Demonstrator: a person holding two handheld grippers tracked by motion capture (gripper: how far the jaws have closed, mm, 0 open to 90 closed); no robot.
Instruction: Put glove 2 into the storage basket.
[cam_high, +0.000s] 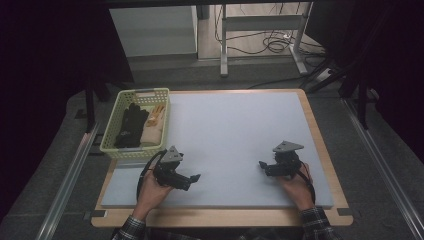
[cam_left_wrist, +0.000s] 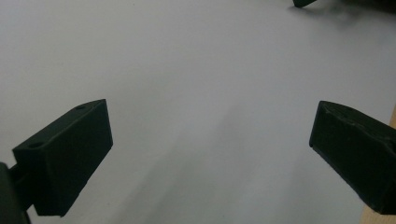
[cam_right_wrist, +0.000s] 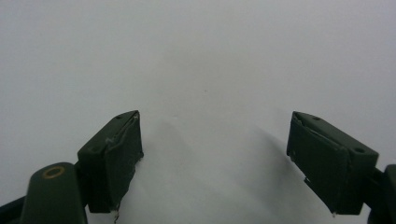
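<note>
In the high view my left gripper (cam_high: 194, 178) rests low over the white mat (cam_high: 235, 130) near its front left, held in a hand and pointing right. My right gripper (cam_high: 262, 165) sits at the front right and points left toward it. In the left gripper view the left gripper (cam_left_wrist: 210, 140) is open, with bare mat between its jaws. The right gripper (cam_right_wrist: 215, 154) in its own view is open too, nothing between its fingers. A black jaw tip (cam_left_wrist: 303, 3) of the other gripper shows at the top of the left gripper view.
A yellow-green basket (cam_high: 111, 131) stands at the mat's left edge, holding a pair of black gloves (cam_high: 129, 126) and beige gloves (cam_high: 153, 127). The mat lies on a wooden board (cam_high: 320, 135). A table frame and cables (cam_high: 270, 40) are on the floor beyond.
</note>
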